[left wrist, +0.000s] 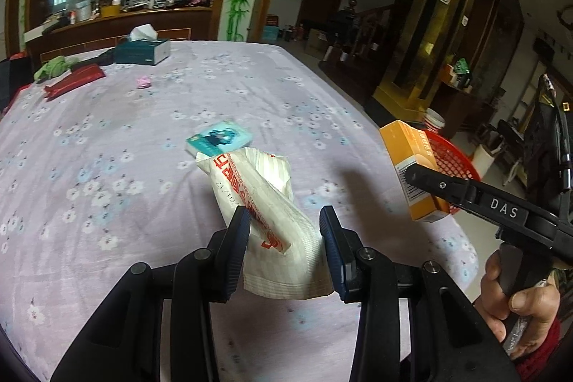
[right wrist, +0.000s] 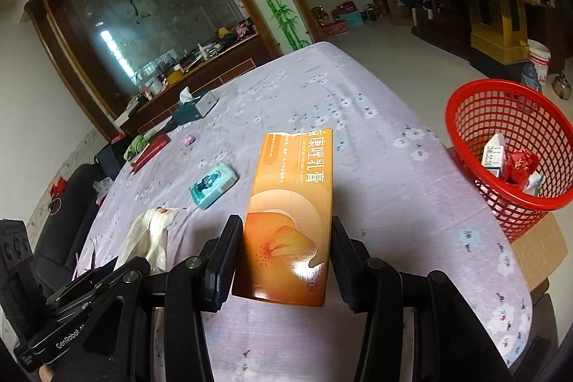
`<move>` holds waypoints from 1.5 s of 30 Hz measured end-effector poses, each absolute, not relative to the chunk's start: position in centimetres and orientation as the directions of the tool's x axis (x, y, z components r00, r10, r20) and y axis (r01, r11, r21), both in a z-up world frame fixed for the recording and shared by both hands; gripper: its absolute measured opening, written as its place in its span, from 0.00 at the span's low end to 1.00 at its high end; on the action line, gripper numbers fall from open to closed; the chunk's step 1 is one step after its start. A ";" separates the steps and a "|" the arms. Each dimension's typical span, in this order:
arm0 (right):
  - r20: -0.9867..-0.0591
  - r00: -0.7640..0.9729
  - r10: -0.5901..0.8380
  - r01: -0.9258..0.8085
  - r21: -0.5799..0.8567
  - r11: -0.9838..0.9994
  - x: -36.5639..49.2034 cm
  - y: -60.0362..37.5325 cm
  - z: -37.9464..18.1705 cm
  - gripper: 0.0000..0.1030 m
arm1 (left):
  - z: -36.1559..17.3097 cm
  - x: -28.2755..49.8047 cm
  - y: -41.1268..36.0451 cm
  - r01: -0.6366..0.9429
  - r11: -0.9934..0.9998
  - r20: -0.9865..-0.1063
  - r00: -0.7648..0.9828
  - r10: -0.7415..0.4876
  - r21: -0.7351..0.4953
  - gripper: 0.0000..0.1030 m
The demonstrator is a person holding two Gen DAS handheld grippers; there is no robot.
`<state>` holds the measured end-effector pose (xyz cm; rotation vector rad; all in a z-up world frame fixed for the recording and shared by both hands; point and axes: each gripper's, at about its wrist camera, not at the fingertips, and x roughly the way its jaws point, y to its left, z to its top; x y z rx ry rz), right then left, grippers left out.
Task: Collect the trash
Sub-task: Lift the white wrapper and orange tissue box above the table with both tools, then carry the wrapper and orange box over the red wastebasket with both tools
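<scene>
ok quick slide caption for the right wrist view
Right gripper holds an orange box above the floral tablecloth, red basket at right.

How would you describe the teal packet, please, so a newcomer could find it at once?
Start at the table under its lilac flowered cloth. Near its middle, just beyond the white wrapper, the teal packet lies flat. It is smaller than the tissue box far behind, and bears a dark figure.
</scene>
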<state>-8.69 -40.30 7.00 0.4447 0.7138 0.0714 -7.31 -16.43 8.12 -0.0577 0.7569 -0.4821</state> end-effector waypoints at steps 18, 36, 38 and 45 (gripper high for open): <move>-0.559 0.821 0.114 0.209 0.481 0.851 -12.4 -50.9 9.6 0.50 | 11.3 -7.6 -26.1 0.596 0.779 -0.632 0.532 -0.563 -0.193 0.38; -0.554 0.832 0.020 0.336 0.533 0.777 -14.3 -62.8 10.8 0.50 | 13.1 -5.7 -41.1 0.746 0.614 -0.610 0.369 -0.702 -0.256 0.38; -0.561 0.828 0.008 0.353 0.533 0.769 -13.8 -63.7 10.5 0.50 | 12.4 -4.9 -42.9 0.748 0.608 -0.618 0.351 -0.703 -0.266 0.38; -0.597 0.802 0.006 0.395 0.538 0.745 -11.3 -66.4 8.8 0.53 | 9.8 -2.2 -48.1 0.748 0.606 -0.653 0.319 -0.687 -0.272 0.40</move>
